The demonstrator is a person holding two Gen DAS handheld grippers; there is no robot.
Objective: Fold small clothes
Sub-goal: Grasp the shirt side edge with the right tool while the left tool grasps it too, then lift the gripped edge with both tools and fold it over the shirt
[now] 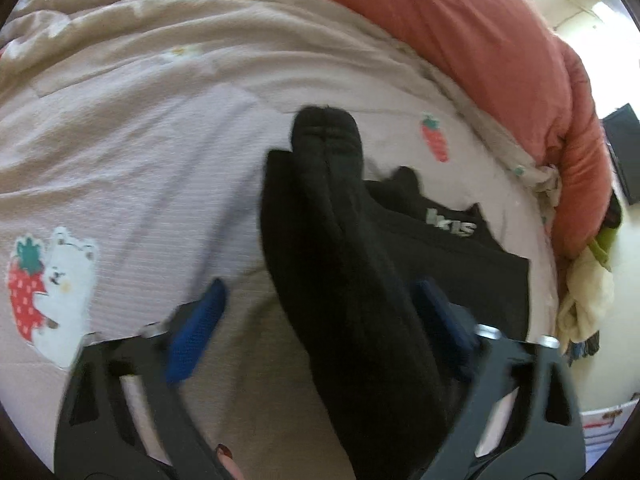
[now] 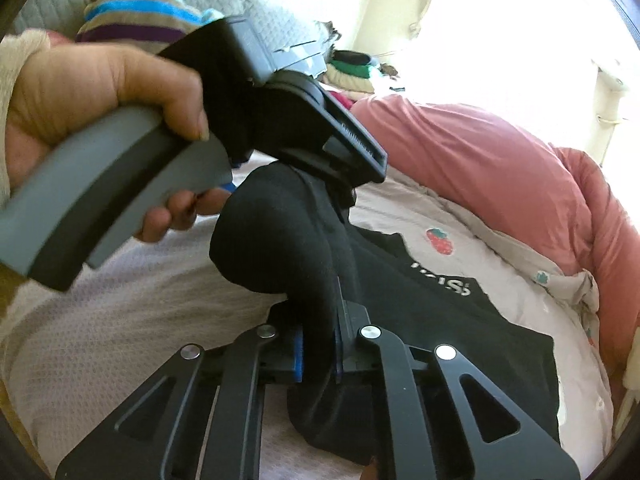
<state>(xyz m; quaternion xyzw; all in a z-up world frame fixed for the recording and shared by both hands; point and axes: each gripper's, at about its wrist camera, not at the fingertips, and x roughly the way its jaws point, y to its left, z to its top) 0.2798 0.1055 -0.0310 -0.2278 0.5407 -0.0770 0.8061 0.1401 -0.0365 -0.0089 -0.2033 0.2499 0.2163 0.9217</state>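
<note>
While my right jaws (image 2: 318, 350) are clamping the sock (image 2: 276, 240), its length is running up between my left jaws (image 1: 320, 320), gaping and not yet pinching.

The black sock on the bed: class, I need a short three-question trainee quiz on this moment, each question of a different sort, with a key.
1. True or false: the right gripper is shut on the black knitted sock.
2. Multiple choice: the black garment with white lettering is A) lying on the bed, B) lifted by the left gripper, C) hanging off the salmon-pink puffy quilt.
3. Fill in: on the pale printed bedsheet, the white bear hugs a red ______.

Key: 1 true; 2 A; 3 strawberry.
</note>
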